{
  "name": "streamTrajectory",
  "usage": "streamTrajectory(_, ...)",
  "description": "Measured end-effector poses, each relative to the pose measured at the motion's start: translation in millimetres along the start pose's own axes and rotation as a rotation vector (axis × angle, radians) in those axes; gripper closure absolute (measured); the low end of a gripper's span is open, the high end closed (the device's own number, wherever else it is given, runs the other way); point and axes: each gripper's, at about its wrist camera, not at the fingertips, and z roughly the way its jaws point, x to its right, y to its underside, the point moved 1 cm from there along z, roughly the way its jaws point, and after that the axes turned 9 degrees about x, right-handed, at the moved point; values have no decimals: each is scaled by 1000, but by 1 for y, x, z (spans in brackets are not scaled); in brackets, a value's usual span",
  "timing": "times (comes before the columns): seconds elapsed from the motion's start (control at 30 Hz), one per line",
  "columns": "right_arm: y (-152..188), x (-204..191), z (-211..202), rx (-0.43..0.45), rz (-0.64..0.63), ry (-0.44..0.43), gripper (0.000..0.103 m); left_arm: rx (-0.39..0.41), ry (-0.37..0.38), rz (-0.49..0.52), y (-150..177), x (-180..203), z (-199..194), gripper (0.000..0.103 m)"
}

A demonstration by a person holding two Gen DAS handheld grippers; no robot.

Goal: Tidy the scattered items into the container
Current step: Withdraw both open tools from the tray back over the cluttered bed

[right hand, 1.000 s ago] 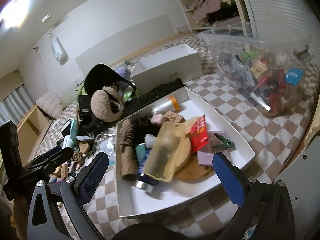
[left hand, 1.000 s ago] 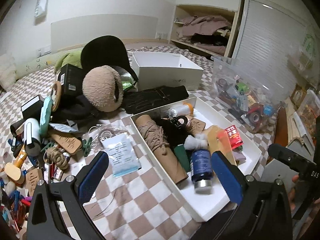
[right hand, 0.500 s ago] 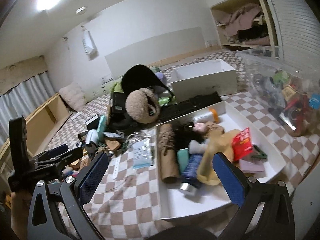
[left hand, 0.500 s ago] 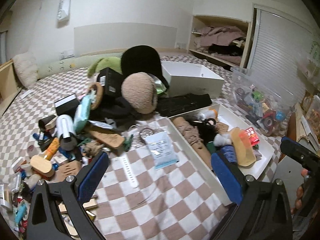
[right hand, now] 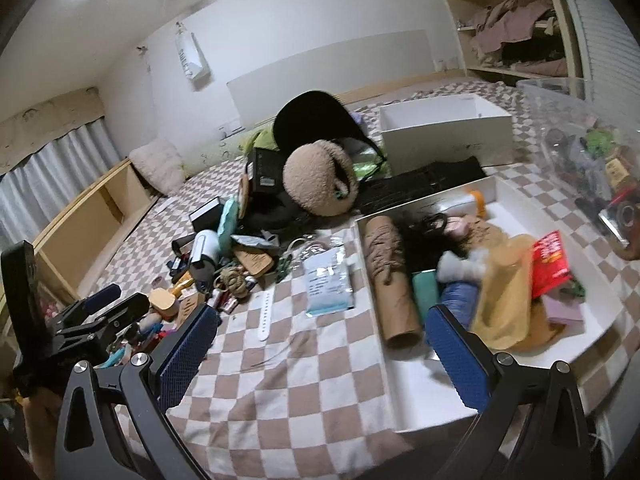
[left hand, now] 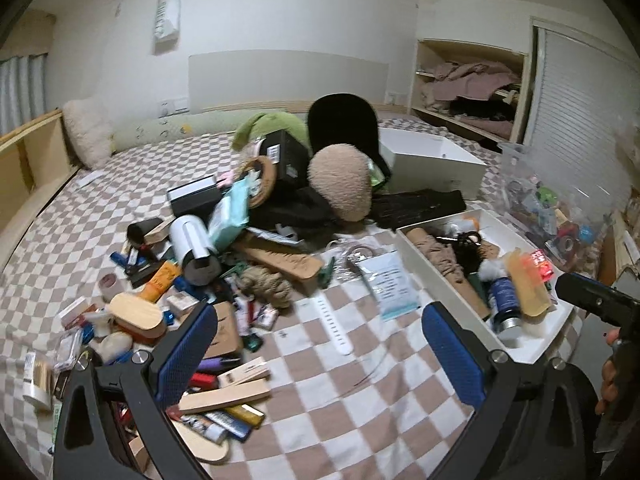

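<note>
Both your grippers have pulled back from the white tray (right hand: pixel 600 322); left gripper (left hand: pixel 320 350) and right gripper (right hand: pixel 320 354) hang released, empty. Tray holds a brown roll (right hand: pixel 390 276), blue bottle (left hand: pixel 505 294), red packet (right hand: pixel 550 262). Scattered items (left hand: pixel 192 280) lie left on the checkered bed (left hand: pixel 320 408).

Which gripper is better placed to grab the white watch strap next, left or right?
Probably left. The left gripper is open and empty, with the white watch strap lying on the cloth between its fingers. The right gripper, also open, sits nearer the white tray.
</note>
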Motion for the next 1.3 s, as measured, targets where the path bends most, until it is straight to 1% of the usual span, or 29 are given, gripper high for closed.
streamTrajectory(0.17, 6, -13, 17, -28, -6, -15, 0, -3, -47, -18, 8, -24, -1, 0)
streamTrajectory(0.27, 10, -21, 27, -45, -13, -25, 0, -7, -63, -38, 14, -38, 0, 0)
streamTrajectory(0.43, 16, -33, 45, -60, -60, -31, 0, -11, -90, -67, 23, -59, 3, 0)
streamTrajectory(0.63, 25, -47, 70, -109, -104, -22, 0, -19, -116, -109, 32, -80, 8, 0)
streamTrajectory(0.73, 27, -52, 79, -125, -102, -37, 0, -22, -131, -126, 36, -89, 11, 0)
streamTrajectory(0.9, 32, -62, 94, -124, -146, -36, 0, -36, -137, -167, 43, -103, 14, 0)
streamTrajectory(1.07, 40, -73, 111, -145, -184, -64, 0, -48, -171, -214, 51, -119, 16, 0)
streamTrajectory(1.23, 48, -83, 129, -178, -198, -101, 0, -33, -207, -226, 59, -129, 16, 0)
streamTrajectory(1.3, 52, -87, 136, -191, -204, -116, 0, -43, -215, -236, 62, -133, 18, 0)
